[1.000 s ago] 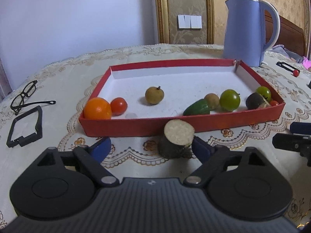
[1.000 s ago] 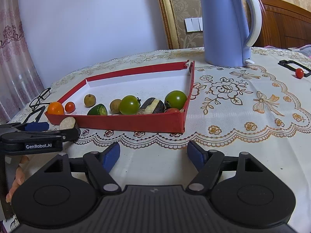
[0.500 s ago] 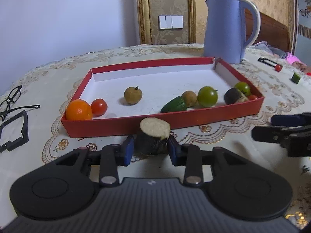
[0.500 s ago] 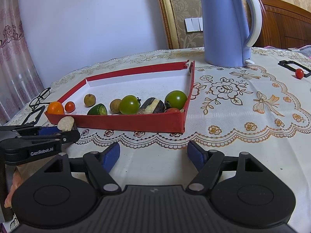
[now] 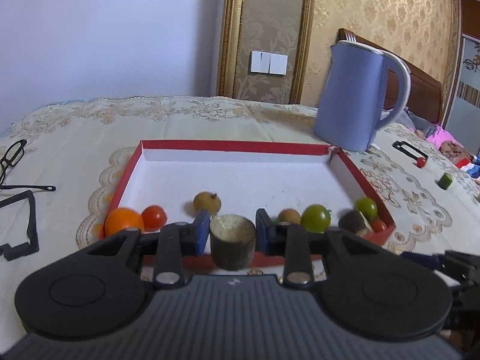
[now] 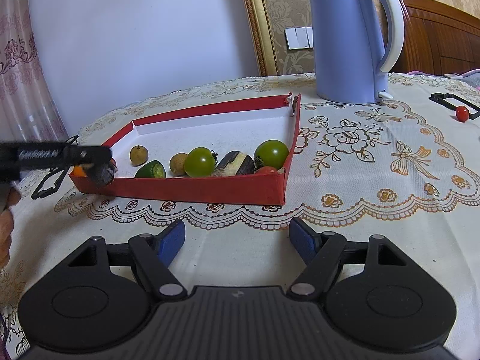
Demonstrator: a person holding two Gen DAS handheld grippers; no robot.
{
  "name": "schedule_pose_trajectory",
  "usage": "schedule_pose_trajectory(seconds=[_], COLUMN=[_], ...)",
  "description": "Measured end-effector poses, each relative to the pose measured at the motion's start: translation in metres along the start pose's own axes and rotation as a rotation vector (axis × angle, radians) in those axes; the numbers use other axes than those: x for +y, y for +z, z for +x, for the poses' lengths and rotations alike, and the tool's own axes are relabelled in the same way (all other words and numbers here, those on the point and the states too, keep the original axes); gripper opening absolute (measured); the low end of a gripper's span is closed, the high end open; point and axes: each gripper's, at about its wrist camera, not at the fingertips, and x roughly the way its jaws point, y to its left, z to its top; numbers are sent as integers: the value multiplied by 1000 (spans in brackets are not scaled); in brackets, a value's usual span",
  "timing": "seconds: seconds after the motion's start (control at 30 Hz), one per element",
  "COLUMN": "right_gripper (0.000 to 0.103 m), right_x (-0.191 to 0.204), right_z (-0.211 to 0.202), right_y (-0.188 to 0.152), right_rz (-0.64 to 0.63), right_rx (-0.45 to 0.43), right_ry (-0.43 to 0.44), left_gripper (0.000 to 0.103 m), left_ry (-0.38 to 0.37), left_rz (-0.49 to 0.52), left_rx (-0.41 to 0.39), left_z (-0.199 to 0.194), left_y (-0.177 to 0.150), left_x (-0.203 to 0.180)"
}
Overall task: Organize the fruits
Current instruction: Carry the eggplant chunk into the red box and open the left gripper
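Left wrist view: the lace-covered table [image 5: 90, 138] carries a blue kettle [image 5: 357, 96] behind a red-walled tray [image 5: 234, 146]. Along the tray's near side sit an orange [image 5: 123, 221], green tomatoes [image 5: 315, 218] and a longan [image 5: 206, 202]. The left gripper [image 5: 232, 232] is clamped on an upright dark-skinned cut chunk [image 5: 232, 244], lifted at the tray's near wall. The right gripper [image 6: 237, 241] hovers above the cloth, jaws wide apart, holding nothing.

Left hand-held gripper [image 5: 231, 234] clamped, right hand-held gripper [image 6: 237, 241] agape
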Motion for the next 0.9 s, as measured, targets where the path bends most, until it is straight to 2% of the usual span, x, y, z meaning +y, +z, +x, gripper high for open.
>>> schedule_pose_trajectory(seconds=[0.27, 0.4, 0.63, 0.73, 0.8, 0.9], right_gripper=[76, 76, 76, 76, 76, 77], right_x=[0, 0, -1, 0, 0, 0], right_z=[0, 0, 1, 1, 1, 1], right_y=[0, 0, 0, 0, 0, 0], right_rz=[1, 4, 7, 6, 7, 6], right_rx=[0, -1, -2, -2, -2, -2], right_ry=[1, 3, 5, 5, 5, 5], left_gripper=[30, 30, 29, 30, 32, 41], left_ry=[21, 20, 32, 79, 100, 133], left_rz=[19, -10, -15, -9, -1, 17], left_rx=[37, 74, 81, 97, 99, 78], left_z=[29, 47, 61, 64, 63, 56], left_y=[5, 6, 8, 5, 2, -2], left_x=[-3, 1, -1, -2, -1, -1])
